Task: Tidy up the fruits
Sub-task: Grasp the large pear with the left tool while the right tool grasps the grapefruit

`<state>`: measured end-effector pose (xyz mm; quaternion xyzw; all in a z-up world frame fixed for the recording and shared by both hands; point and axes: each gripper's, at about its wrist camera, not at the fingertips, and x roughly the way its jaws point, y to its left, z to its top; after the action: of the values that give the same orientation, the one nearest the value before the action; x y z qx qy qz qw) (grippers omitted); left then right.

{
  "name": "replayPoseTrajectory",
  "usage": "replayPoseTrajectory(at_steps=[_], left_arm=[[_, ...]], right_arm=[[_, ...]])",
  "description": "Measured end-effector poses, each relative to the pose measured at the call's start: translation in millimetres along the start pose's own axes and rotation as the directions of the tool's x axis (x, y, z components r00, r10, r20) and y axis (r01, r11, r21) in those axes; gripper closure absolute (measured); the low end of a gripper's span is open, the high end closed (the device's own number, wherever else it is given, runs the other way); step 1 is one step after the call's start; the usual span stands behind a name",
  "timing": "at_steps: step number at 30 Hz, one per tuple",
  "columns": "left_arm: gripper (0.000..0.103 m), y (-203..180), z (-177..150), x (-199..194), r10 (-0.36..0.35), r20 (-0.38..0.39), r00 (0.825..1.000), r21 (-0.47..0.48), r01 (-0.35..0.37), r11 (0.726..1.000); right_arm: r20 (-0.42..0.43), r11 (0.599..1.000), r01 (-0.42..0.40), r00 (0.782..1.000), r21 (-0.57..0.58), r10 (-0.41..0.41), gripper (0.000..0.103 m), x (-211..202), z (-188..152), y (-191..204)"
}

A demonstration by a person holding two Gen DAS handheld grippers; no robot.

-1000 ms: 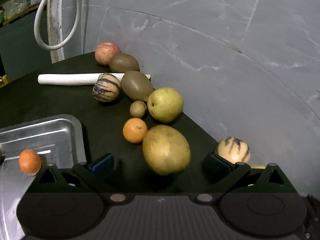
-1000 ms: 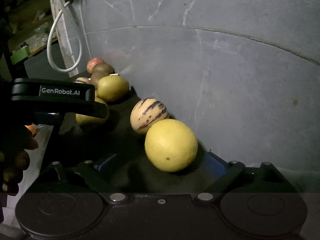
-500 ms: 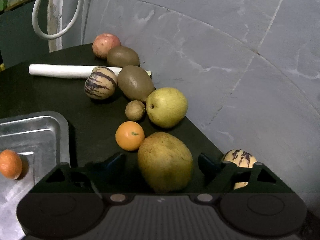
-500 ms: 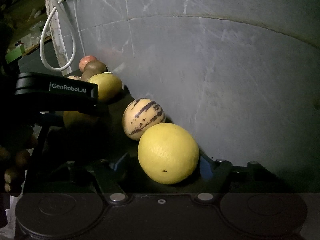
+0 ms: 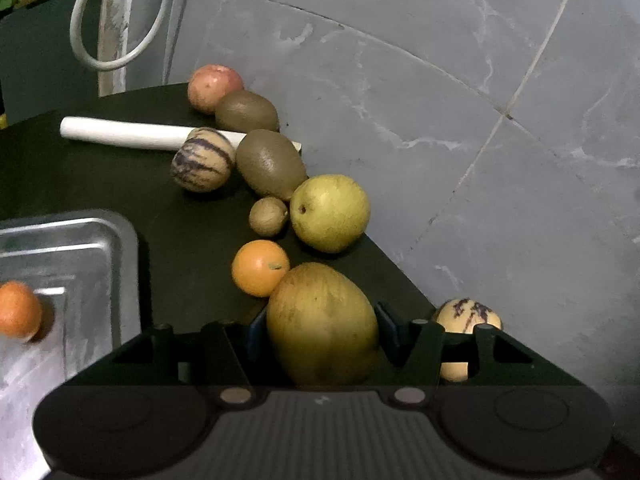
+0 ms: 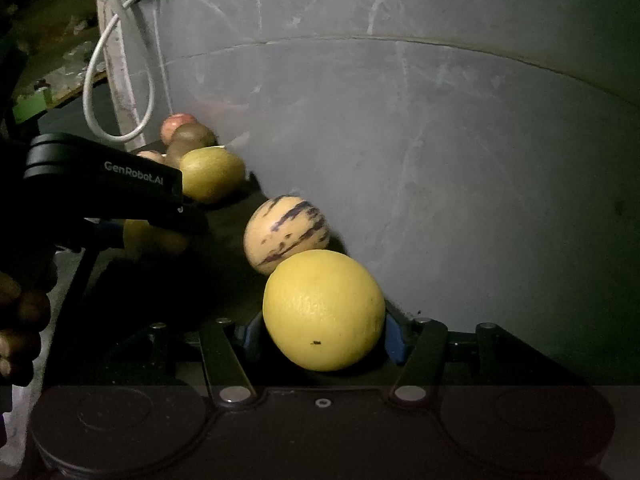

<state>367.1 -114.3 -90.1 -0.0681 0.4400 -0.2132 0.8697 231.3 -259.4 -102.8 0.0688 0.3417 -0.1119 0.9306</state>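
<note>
Left gripper [image 5: 322, 334] fingers grasp the large russet-yellow oval fruit [image 5: 322, 322] on the black table [image 5: 100, 176]; right gripper [image 6: 323, 330] fingers grasp the round yellow citrus [image 6: 323, 310]. Advise vertical lifts clearing the touching small orange [image 5: 260, 268] and striped cream melon [image 6: 286, 232], then transfer to the metal tray [image 5: 96, 240].

The left gripper [image 5: 322, 330] clasps a large yellow-brown fruit [image 5: 322, 322], possibly a pear, on a dark desk [image 5: 100, 176]. Just beyond, an orange [image 5: 260, 268] touches it. Another orange [image 5: 18, 310] sits in a metal tray [image 5: 100, 248] at left.
</note>
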Motion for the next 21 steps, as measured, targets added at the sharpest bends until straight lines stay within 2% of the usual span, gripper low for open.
replayPoseTrajectory(at_steps=[6, 12, 16, 21], left_arm=[[0.044, 11.7, -15.5, -23.0, -0.007, -0.01, 1.0, -0.051, 0.006, 0.999], [0.044, 38.1, -25.6, -60.4, 0.024, 0.033, 0.999, -0.135, -0.019, 0.991], [0.044, 62.7, -27.6, -87.5, 0.088, 0.074, 0.993, -0.195, -0.072, 0.978], [0.044, 100.2, -31.5, -115.9, 0.202, 0.104, 0.974, -0.282, -0.166, 0.945]], right_arm=[[0.004, 0.997, -0.072, 0.997, -0.017, 0.072, 0.044, -13.9, -3.7, 14.0], [0.018, 0.985, -0.16, 0.987, -0.069, 0.162, 0.044, -23.5, 3.2, 41.8], [0.02, 0.964, -0.236, 0.97, -0.124, 0.24, 0.044, -24.4, 11.8, 67.1], [0.001, 0.92, -0.335, 0.94, -0.203, 0.342, 0.044, -23.9, 21.0, 104.9]])
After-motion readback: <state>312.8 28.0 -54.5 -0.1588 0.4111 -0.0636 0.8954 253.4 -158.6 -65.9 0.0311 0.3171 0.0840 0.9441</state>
